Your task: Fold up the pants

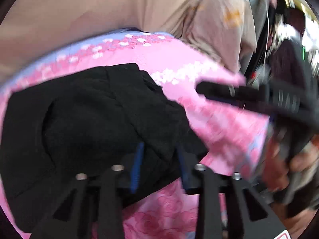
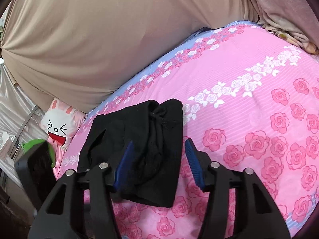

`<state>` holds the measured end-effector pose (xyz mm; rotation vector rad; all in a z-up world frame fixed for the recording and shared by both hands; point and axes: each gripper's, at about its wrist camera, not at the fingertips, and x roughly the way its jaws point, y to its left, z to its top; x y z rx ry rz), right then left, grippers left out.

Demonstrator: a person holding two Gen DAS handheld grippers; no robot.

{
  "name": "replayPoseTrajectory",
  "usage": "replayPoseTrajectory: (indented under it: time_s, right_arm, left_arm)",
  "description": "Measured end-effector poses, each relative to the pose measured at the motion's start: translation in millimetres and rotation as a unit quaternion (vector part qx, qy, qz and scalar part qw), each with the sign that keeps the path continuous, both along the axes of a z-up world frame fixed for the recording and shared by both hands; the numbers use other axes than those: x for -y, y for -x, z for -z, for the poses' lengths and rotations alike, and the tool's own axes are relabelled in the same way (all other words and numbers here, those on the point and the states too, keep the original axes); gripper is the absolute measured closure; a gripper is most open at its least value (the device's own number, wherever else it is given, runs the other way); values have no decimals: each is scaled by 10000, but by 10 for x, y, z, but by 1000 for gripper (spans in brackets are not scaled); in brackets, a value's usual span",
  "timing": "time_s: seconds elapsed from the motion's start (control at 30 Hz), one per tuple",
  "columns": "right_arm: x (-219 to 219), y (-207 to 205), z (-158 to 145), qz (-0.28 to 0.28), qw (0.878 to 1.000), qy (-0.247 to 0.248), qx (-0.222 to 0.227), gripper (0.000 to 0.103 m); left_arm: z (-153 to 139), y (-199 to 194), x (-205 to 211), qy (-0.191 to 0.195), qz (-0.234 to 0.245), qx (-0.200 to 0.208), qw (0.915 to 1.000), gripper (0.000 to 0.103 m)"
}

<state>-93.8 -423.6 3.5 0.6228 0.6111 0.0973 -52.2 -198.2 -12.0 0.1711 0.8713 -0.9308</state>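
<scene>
While folded on bedspread, pants between fingers.

Left gripper angled downward, blue pads narrowly apart. Right gripper angled downward, blue pads moderately apart; in left wrist view, blurred, held by person's hand at right edge.

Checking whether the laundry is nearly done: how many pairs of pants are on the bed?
1. The black pants lie bunched and partly folded on the pink rose-print bedsheet, near its left edge beside the bunny pillow. More garments may lie outside both views.
</scene>
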Motion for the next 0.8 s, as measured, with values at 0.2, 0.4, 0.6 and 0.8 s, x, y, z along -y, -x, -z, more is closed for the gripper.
replayPoseTrajectory:
  time_s: [0.2, 0.4, 0.6, 0.8]
  right_arm:
    - [-102, -221, -15, -46, 9986, 533, -22, 50]
    - [-223, -805, -47, -528, 9920, 1133, -190, 51]
    - [-453, -1122, -54, -1122, 9819, 1520, -163, 87]
    - [-657, -842, -98, -1466, 9826, 1134, -73, 94]
  left_arm:
    - [-393, -340, -432, 1225, -424, -546, 9901, 92]
    - [-860, -406, -598, 1540, -607, -102, 9861, 92]
    - [-967, -461, -625, 1545, -712, 22, 9854, 92]
    - [-982, -453, -644, 1531, -666, 61, 9860, 92]
